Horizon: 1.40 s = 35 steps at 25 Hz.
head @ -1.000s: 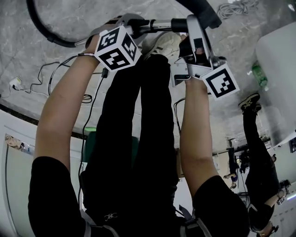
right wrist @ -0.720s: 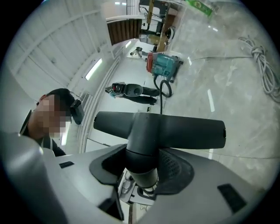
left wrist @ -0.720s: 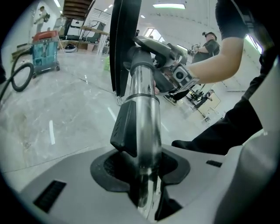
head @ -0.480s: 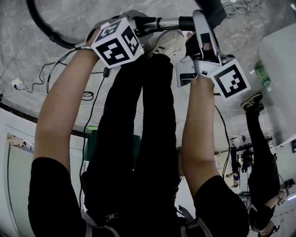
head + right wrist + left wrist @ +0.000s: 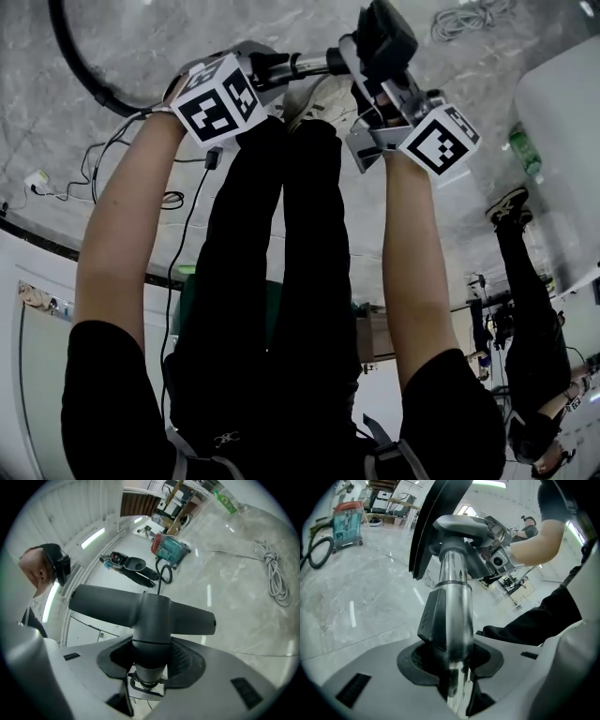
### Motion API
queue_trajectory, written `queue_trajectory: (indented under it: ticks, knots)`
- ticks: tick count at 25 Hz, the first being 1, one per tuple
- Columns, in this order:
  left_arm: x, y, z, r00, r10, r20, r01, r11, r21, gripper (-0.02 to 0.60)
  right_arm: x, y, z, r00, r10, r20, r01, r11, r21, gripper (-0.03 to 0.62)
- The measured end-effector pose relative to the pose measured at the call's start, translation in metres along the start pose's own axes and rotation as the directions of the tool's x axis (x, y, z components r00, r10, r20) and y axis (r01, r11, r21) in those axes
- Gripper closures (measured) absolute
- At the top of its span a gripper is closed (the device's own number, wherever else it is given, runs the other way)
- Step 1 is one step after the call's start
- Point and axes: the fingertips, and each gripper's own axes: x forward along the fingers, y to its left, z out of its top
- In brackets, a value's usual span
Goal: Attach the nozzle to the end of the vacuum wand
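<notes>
In the head view my left gripper (image 5: 261, 66) is shut on the chrome vacuum wand (image 5: 309, 65), which runs to the right. The left gripper view shows that wand (image 5: 454, 597) clamped between the jaws of the left gripper (image 5: 452, 665), with a black clip on its side. My right gripper (image 5: 373, 75) is shut on the neck of the dark T-shaped nozzle (image 5: 384, 36). In the right gripper view the nozzle (image 5: 145, 609) sits crosswise just beyond the right gripper (image 5: 147, 670). The nozzle's grey collar (image 5: 461, 527) meets the wand's far end. I cannot tell whether it is fully seated.
A black hose (image 5: 70, 61) curves off the wand's handle at the upper left. Cables (image 5: 122, 141) and a coiled white cord (image 5: 473, 17) lie on the marble floor. My legs and a shoe (image 5: 328, 94) are below the wand. A teal vacuum canister (image 5: 171, 548) stands farther off. Another person (image 5: 525, 309) stands at the right.
The right gripper has swung the nozzle to the left and turned it, bringing it up against the wand's end. The left gripper has shifted slightly left, still gripping the wand.
</notes>
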Motion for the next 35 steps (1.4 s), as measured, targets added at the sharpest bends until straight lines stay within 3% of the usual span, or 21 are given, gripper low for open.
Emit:
queue_trajectory:
  ticks: [2,4,5,7,9,10,11,13,15,18,19,21,24,27,28,29,30,32,33,35]
  knots:
    - [0.008,0.006,-0.003,0.999,0.03,-0.02,-0.03,0.999,-0.015,0.423,0.002,-0.015,-0.001,0.996,-0.085,0.0,0.084,0.994,0.064,0.41]
    - [0.014,0.011,0.0,0.997,0.074,-0.036,-0.075,0.997,-0.017,0.423,-0.002,-0.028,0.0,0.974,-0.224,0.035,0.217,0.965,0.144,0.411]
    - [0.017,0.011,0.0,0.995,0.089,-0.044,-0.09,0.996,-0.017,0.423,-0.005,-0.034,-0.001,0.952,-0.304,0.036,0.293,0.939,0.178,0.411]
    - [0.024,0.008,0.0,0.993,0.098,-0.063,-0.099,0.995,-0.012,0.423,-0.011,-0.048,-0.006,0.879,-0.476,-0.004,0.464,0.854,0.235,0.411]
    - [0.028,0.006,-0.001,0.993,0.092,-0.077,-0.093,0.996,0.001,0.423,-0.014,-0.054,-0.009,0.812,-0.583,-0.032,0.569,0.779,0.264,0.411]
    - [0.027,0.007,0.0,0.993,0.086,-0.076,-0.086,0.996,0.007,0.423,-0.013,-0.051,-0.007,0.813,-0.582,-0.015,0.565,0.783,0.261,0.412]
    - [0.024,0.008,0.002,0.995,0.075,-0.068,-0.075,0.997,0.013,0.423,-0.009,-0.045,-0.002,0.84,-0.543,0.018,0.523,0.818,0.241,0.414]
    - [0.019,0.009,0.007,0.998,0.031,-0.048,-0.03,0.999,0.031,0.426,-0.002,-0.029,0.006,0.918,-0.387,0.086,0.371,0.916,0.154,0.414]
    - [0.013,0.006,0.015,0.999,-0.04,-0.022,0.041,0.998,0.047,0.43,0.002,-0.016,0.012,0.972,-0.208,0.105,0.202,0.977,0.065,0.418]
    - [0.009,-0.002,0.023,0.993,-0.118,0.013,0.117,0.992,0.049,0.431,0.004,-0.007,0.013,0.997,-0.045,0.067,0.043,0.999,0.027,0.419]
    - [0.01,-0.003,0.024,0.992,-0.123,0.016,0.122,0.991,0.044,0.431,0.004,-0.007,0.012,0.997,-0.036,0.064,0.034,0.999,0.031,0.419]
    - [0.015,0.001,0.023,0.996,-0.094,-0.002,0.094,0.995,0.024,0.431,0.003,-0.017,0.013,0.99,-0.114,0.083,0.109,0.992,0.059,0.421]
    - [0.025,0.009,0.021,0.999,-0.029,-0.03,0.029,1.0,-0.002,0.431,0.002,-0.041,0.009,0.933,-0.349,0.086,0.337,0.933,0.126,0.422]
    - [0.033,0.013,0.017,0.999,0.032,-0.038,-0.033,0.999,-0.007,0.431,0.001,-0.062,0.0,0.807,-0.59,0.006,0.578,0.793,0.196,0.422]
    - [0.034,0.016,0.018,0.998,0.053,-0.031,-0.054,0.999,-0.008,0.431,0.002,-0.066,0.0,0.776,-0.631,-0.004,0.618,0.759,0.204,0.422]
    - [0.034,0.019,0.019,0.997,0.069,-0.02,-0.069,0.998,-0.009,0.431,0.005,-0.065,0.003,0.772,-0.635,0.011,0.621,0.757,0.203,0.422]
    - [0.031,0.022,0.021,0.997,0.071,-0.009,-0.071,0.997,-0.005,0.431,0.009,-0.06,0.008,0.802,-0.595,0.051,0.577,0.794,0.189,0.422]
    - [0.024,0.023,0.027,1.0,0.023,0.006,-0.023,0.999,0.022,0.431,0.017,-0.041,0.017,0.905,-0.403,0.137,0.388,0.913,0.124,0.427]
    - [0.021,0.018,0.029,1.0,-0.023,0.012,0.022,0.999,0.038,0.434,0.018,-0.031,0.017,0.942,-0.301,0.146,0.29,0.953,0.088,0.43]
    - [0.019,0.005,0.031,0.993,-0.112,0.022,0.111,0.992,0.056,0.439,0.017,-0.018,0.012,0.979,-0.165,0.119,0.163,0.986,0.027,0.431]
